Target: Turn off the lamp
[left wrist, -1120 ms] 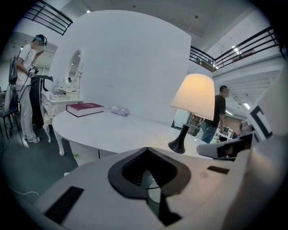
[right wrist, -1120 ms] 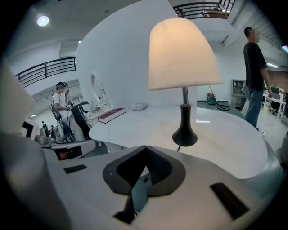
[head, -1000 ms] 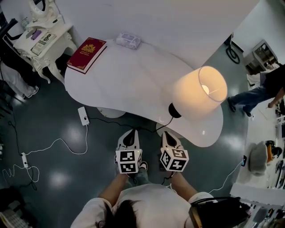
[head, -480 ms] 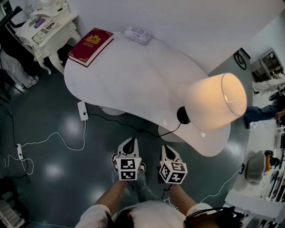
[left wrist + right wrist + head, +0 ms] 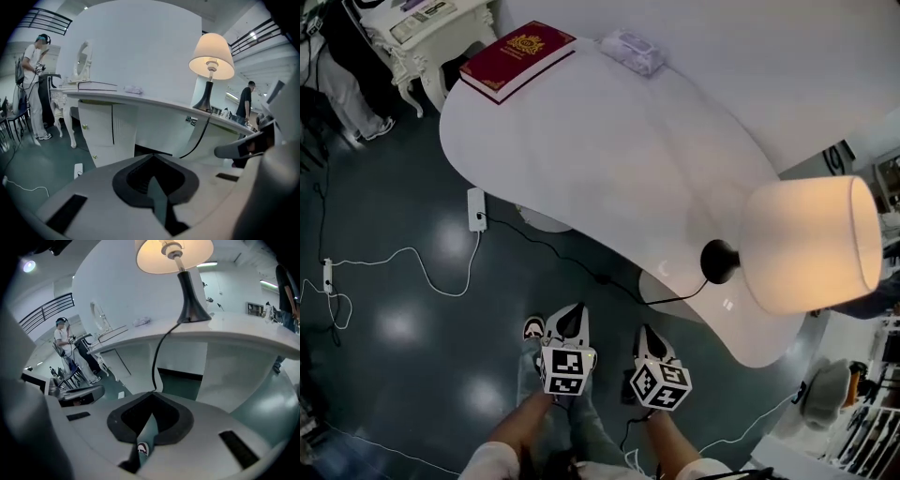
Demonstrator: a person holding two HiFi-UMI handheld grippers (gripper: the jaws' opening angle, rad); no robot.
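The lamp (image 5: 811, 246) stands lit at the right end of the white table (image 5: 609, 159), cream shade glowing over a black base (image 5: 719, 261). Its black cord (image 5: 581, 267) drops off the table edge to the floor. Both grippers hang low over the dark floor, in front of the table and apart from it. My left gripper (image 5: 572, 323) is shut with nothing in it, and so is my right gripper (image 5: 649, 342). In the left gripper view the lamp (image 5: 212, 56) sits up and to the right. In the right gripper view the lamp's base (image 5: 190, 301) and cord (image 5: 157, 362) are straight ahead, above the jaws.
A red book (image 5: 517, 58) and a tissue pack (image 5: 634, 49) lie at the table's far end. A white socket block (image 5: 476, 208) with a white cable lies on the floor at left. A person (image 5: 33, 89) stands by a white dresser; another person (image 5: 244, 101) is beyond the lamp.
Both grippers have sunk lower in front of the table, still shut. In the head view the lamp has slid toward the right edge. The lamp stays lit.
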